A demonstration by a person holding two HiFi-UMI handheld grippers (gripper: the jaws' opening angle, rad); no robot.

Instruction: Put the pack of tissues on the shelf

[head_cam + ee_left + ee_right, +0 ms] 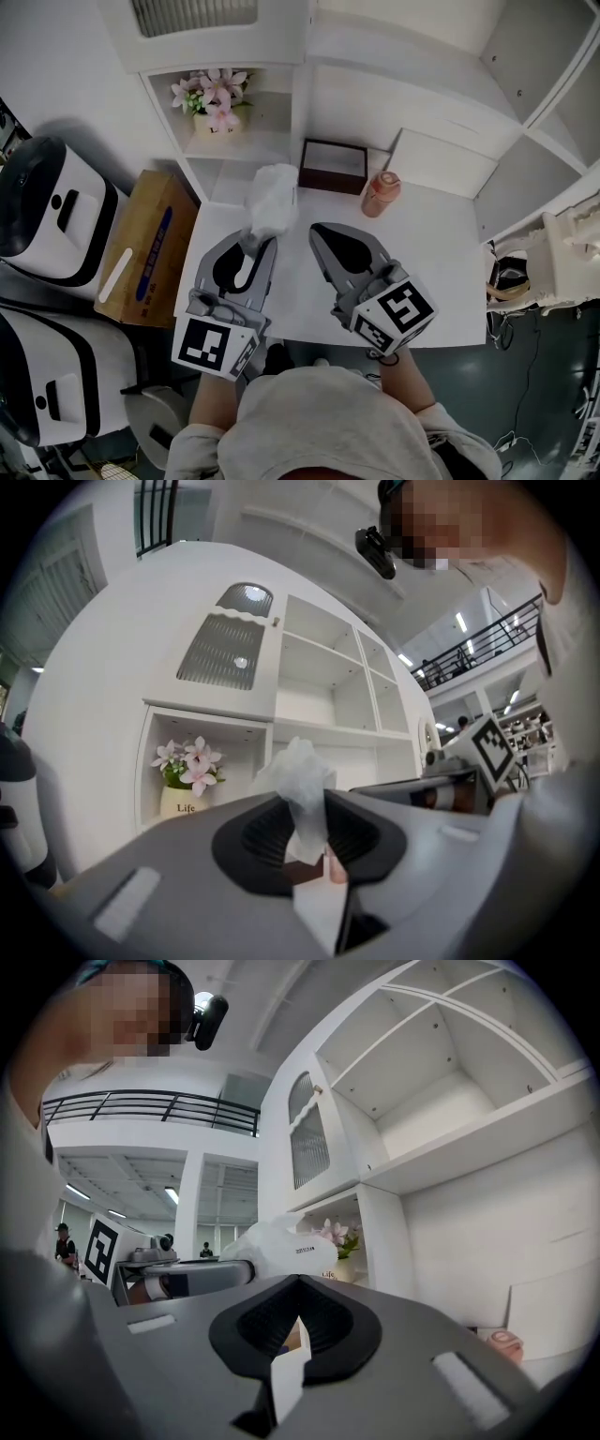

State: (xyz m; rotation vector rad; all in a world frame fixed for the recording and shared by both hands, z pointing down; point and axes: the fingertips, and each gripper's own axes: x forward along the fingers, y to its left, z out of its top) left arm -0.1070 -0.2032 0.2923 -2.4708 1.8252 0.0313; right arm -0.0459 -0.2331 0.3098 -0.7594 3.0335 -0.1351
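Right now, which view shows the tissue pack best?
Head view: most of the tissue pack shows, pinched by the left gripper over the table. Left gripper view sees only its crumpled end between the jaws; right gripper view shows one side, past the left gripper.

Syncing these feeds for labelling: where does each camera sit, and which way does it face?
Head view: on the person's head, steeply down onto the white table; left gripper, right gripper and forearms show.
Left gripper view: on that gripper, toward the shelf; jaws clamp the pack of tissues.
Right gripper view: on that gripper, toward the shelf; jaws together, empty.
Shared: flowers in all three.
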